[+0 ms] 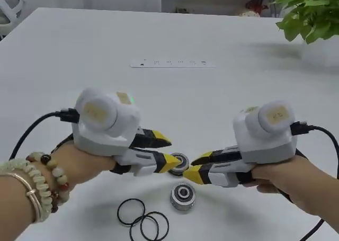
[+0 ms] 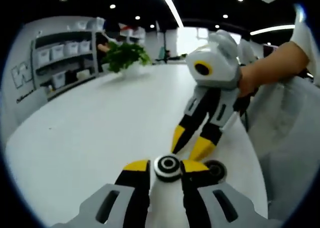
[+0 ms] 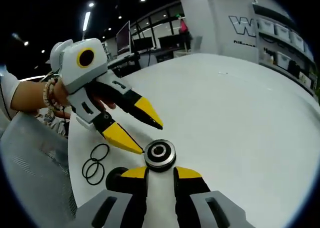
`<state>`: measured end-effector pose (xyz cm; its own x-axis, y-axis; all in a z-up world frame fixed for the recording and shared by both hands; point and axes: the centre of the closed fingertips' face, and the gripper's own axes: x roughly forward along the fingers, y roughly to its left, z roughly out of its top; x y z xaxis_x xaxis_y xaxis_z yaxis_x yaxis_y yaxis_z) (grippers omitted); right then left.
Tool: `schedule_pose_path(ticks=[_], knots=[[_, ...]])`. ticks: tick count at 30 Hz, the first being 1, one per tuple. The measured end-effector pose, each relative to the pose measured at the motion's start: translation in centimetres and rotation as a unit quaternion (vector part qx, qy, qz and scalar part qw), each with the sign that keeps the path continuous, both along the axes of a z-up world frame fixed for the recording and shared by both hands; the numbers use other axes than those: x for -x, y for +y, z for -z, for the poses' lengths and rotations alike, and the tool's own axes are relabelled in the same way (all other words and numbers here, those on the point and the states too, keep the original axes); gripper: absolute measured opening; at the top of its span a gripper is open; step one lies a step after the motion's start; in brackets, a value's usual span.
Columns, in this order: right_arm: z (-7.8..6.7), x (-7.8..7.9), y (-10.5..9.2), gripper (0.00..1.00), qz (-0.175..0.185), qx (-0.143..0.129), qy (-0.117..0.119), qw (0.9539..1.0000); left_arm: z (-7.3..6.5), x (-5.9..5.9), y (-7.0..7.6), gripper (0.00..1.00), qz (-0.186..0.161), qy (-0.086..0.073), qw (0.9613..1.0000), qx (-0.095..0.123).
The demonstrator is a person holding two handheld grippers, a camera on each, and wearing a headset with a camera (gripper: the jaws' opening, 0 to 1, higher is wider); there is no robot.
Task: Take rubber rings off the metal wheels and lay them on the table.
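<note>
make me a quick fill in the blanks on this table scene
___ black rings lie on the table.
In the head view they lie to the ___ of the wheel nearest them.
A green ___ stands at the far right.
Missing: three; left; plant

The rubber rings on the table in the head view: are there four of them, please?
No, three black rubber rings lie on the table beside the loose metal wheel.

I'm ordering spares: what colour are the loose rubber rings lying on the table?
The rubber rings are black, clearest in the head view.
</note>
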<state>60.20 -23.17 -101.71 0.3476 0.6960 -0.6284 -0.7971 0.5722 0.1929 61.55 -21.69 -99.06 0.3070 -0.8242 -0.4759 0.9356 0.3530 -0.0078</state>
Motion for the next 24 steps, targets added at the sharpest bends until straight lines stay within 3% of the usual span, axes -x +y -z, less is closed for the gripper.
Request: schedule_pose_path(ticks=[5, 7, 11, 18, 20, 21, 23, 24], knots=[[0.0, 0.0, 0.3, 0.17, -0.004, 0.000, -0.002, 1.0000, -0.3, -0.9, -0.2, 0.21, -0.026, 0.014, 0.9993, 0.023], [0.1, 0.0, 0.3, 0.17, -0.005, 0.003, -0.004, 1.0000, 0.1, -1.1, -0.4, 0.20, -0.029, 0.014, 0.9992, 0.022], [0.3, 0.0, 0.2, 0.17, -0.009, 0.008, -0.006, 0.9999, 0.7, -0.5, -1.0, 0.19, -0.020, 0.021, 0.9995, 0.016], [0.4, 0.1, 0.4, 0.16, -0.017, 0.015, -0.015, 0.9996, 1.1, -0.3, -1.1, 0.17, -0.013, 0.008, 0.9999, -0.001], [0.5, 0.0, 0.4, 0.15, -0.016, 0.018, -0.019, 0.9995, 0.9, -0.3, -1.3, 0.14, -0.009, 0.002, 0.9999, 0.004], [0.5, 0.0, 0.4, 0.14, -0.021, 0.021, -0.023, 0.9993, 1.0, -0.2, -1.2, 0.14, -0.010, 0.007, 0.9999, 0.001], [0.5, 0.0, 0.3, 0.12, -0.022, 0.025, -0.028, 0.9991, 1.0, 0.0, -1.1, 0.14, -0.008, 0.010, 0.9999, 0.000], [0.4, -0.2, -0.1, 0.05, -0.031, 0.038, -0.043, 0.9979, 1.1, 0.0, -1.1, 0.14, -0.008, 0.012, 0.9999, -0.001]])
